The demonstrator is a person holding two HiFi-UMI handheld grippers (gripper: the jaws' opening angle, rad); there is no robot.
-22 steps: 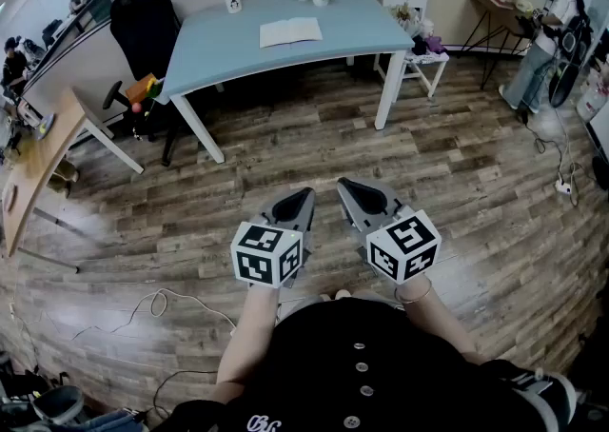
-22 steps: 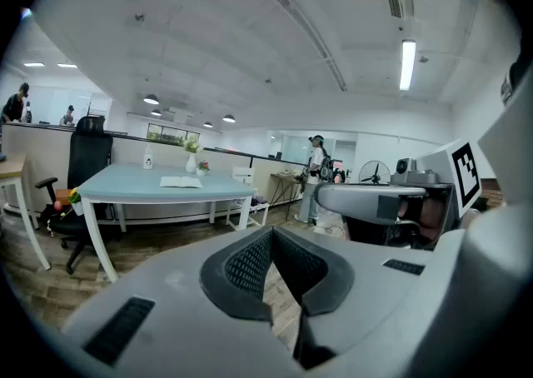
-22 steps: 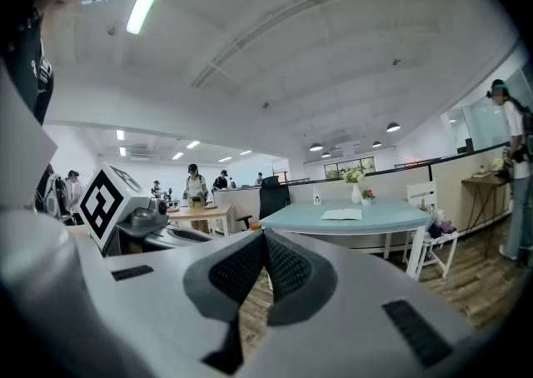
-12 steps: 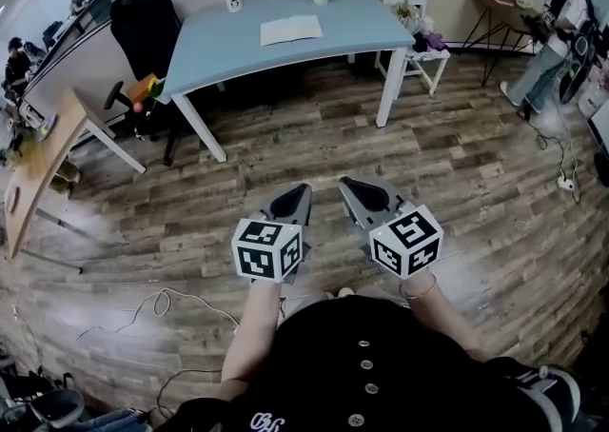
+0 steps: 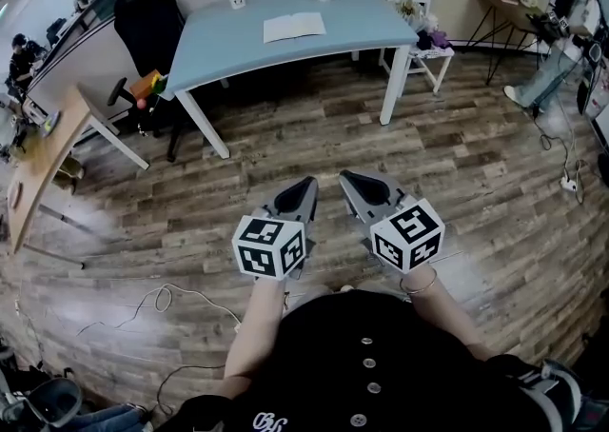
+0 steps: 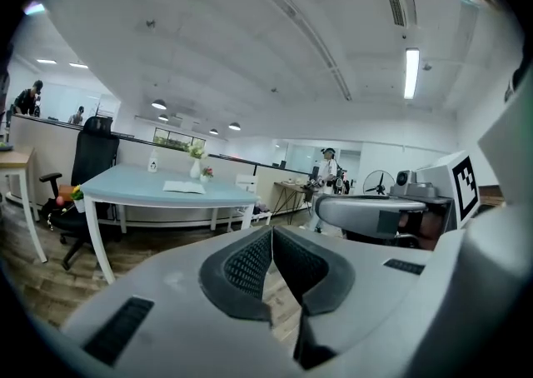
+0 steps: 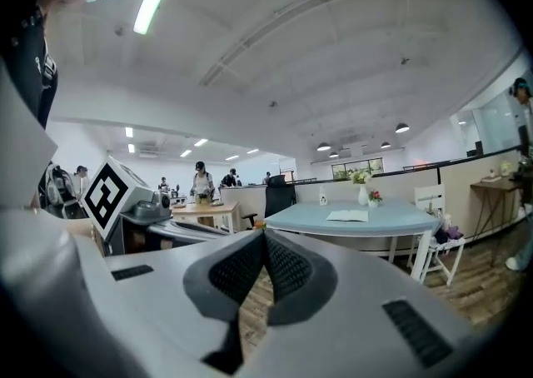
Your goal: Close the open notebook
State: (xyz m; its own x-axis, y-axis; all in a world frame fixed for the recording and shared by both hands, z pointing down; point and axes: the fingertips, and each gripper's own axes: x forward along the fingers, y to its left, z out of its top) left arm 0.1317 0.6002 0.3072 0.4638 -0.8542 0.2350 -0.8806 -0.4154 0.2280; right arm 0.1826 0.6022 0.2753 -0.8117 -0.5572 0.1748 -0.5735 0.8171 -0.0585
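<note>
1. Wooden flooring is being shown across most of the frame, with the blue surface being seen at upper centre.
2. The open notebook is being carried flat on that surface, well apart from both tools.
3. The left tool and right tool are being held clenched and empty at lower centre, probably because the notebook is not yet being reached.

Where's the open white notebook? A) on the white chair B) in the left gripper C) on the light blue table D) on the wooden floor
C: the open white notebook lies flat on the light blue table, with nothing touching it.
</note>
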